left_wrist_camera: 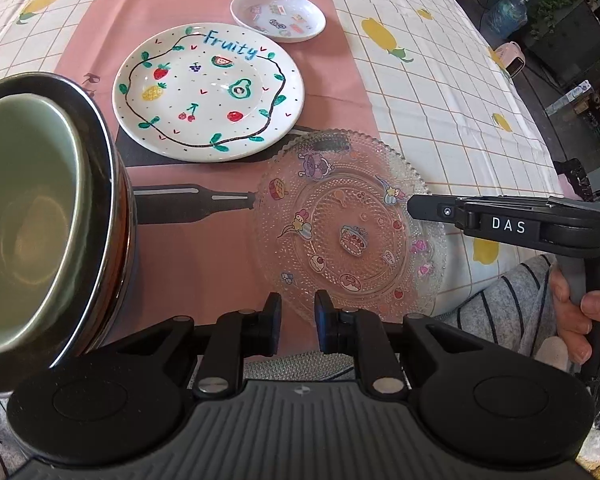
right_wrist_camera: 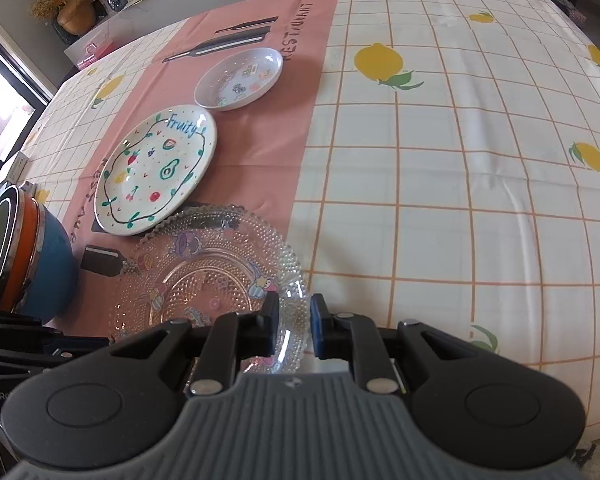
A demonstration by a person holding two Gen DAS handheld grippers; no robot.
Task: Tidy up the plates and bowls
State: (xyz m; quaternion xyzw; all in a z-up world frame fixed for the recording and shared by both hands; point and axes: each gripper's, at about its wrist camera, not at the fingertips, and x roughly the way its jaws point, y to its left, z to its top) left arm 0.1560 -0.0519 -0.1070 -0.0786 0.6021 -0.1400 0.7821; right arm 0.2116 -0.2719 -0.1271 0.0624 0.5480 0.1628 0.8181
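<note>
A clear glass plate (left_wrist_camera: pixel 350 224) with beaded rings and cartoon stickers lies near the front edge of the worktop (right_wrist_camera: pixel 440 184), on the seam where a pink cloth runs down the checked lemon tablecloth. Both tools are at its rim. The left hand-held gripper (left_wrist_camera: pixel 298 318) sits at the plate's near edge with its jaws narrowly parted; the beaded rim shows in the gap between them, but whether the pads actually press on the glass cannot be told from either view. The right hand-held gripper (right_wrist_camera: pixel 294 326) reaches the plate's right side, one finger lying over the glass and the other just outside the rim, again with only a narrow gap, and a firm grip cannot be confirmed. In the left wrist view that right tool comes in from the right, marked "DAS", with a hand (left_wrist_camera: pixel 576 312) on its handle beside a grey striped sleeve. Beyond the glass plate, further up the pink cloth, lies a white plate (left_wrist_camera: pixel 208 92) painted with fruit and the word "Fruity", and past it a small white dish (left_wrist_camera: pixel 278 16) with stickers inside. At the left stands a stack of bowls (right_wrist_camera: pixel 28 256): a pale green one nested on top, an orange band below it, a blue bowl at the bottom.
</note>
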